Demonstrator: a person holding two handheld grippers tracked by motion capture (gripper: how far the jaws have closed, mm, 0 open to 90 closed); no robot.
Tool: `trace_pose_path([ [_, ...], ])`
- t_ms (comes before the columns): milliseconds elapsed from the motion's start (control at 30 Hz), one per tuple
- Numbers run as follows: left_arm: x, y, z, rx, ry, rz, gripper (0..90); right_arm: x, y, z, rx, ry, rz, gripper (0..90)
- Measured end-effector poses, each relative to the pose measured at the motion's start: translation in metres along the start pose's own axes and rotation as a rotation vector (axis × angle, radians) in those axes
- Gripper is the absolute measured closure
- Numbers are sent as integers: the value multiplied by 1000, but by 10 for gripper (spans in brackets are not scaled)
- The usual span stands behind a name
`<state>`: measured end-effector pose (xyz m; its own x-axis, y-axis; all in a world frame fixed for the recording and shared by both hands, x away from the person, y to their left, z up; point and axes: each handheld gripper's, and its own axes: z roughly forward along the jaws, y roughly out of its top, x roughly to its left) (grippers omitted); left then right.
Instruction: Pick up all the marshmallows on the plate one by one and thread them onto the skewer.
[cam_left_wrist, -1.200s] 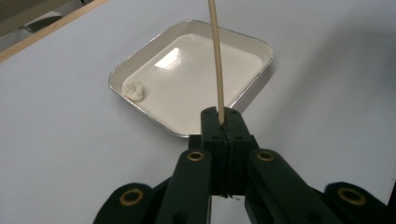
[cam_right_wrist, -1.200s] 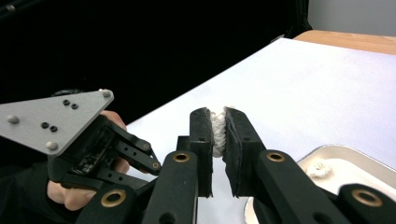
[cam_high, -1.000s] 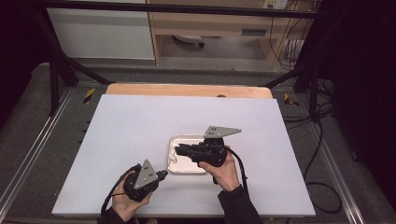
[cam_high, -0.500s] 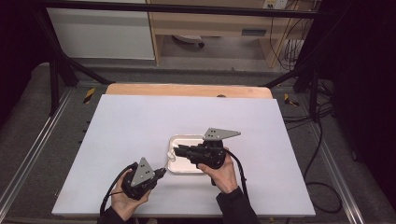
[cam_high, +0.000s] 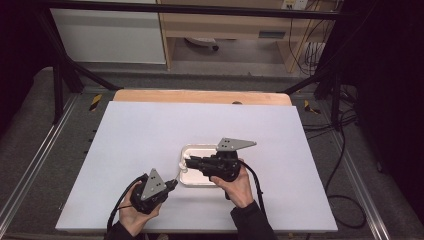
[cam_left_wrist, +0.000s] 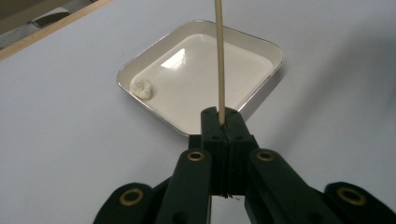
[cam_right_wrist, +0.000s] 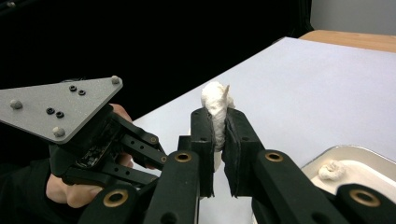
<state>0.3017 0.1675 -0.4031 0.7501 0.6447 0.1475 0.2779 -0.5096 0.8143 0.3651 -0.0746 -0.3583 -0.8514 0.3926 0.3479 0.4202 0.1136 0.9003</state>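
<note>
Two grippers work above a white surface (cam_high: 150, 135). Left gripper (cam_left_wrist: 222, 122) clamps a thin wooden skewer (cam_left_wrist: 218, 56); right gripper (cam_right_wrist: 218, 126) pinches a white dough lump (cam_right_wrist: 216, 105) beside the metal tray (cam_left_wrist: 261, 91). Judging by this, threading comes next: skewer tip must meet the lump.

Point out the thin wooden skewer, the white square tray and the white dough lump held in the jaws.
thin wooden skewer (cam_left_wrist: 219, 60), left gripper view, mid-shaft
white square tray (cam_left_wrist: 268, 46), left gripper view, far rim
white dough lump (cam_right_wrist: 216, 105), right gripper view, upper half

A lump (cam_left_wrist: 142, 87) lies in the tray (cam_left_wrist: 261, 88), on the table (cam_high: 150, 135).
</note>
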Motion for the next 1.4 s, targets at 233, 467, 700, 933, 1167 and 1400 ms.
trace_pose_path([
  [233, 1, 0, 0, -13, -2, -18, 895, -1, -1, 0, -3, -6, -1, 832],
  [467, 3, 0, -1, -21, -5, -24, 895, 1, -1, 3, -11, 12, 0, 832],
  [700, 3, -1, -1, -24, -4, -22, 896, 1, -2, 4, 2, 6, 0, 830],
  [933, 5, -1, 0, -23, 1, -21, 895, 0, -2, 5, 11, 1, 14, 825],
  [1167, 6, -1, -2, -26, 11, -19, 895, -1, -4, 9, 25, 8, 26, 819],
  [1400, 9, -2, -4, -36, 10, -30, 894, -2, -5, 11, 29, -8, 45, 766],
])
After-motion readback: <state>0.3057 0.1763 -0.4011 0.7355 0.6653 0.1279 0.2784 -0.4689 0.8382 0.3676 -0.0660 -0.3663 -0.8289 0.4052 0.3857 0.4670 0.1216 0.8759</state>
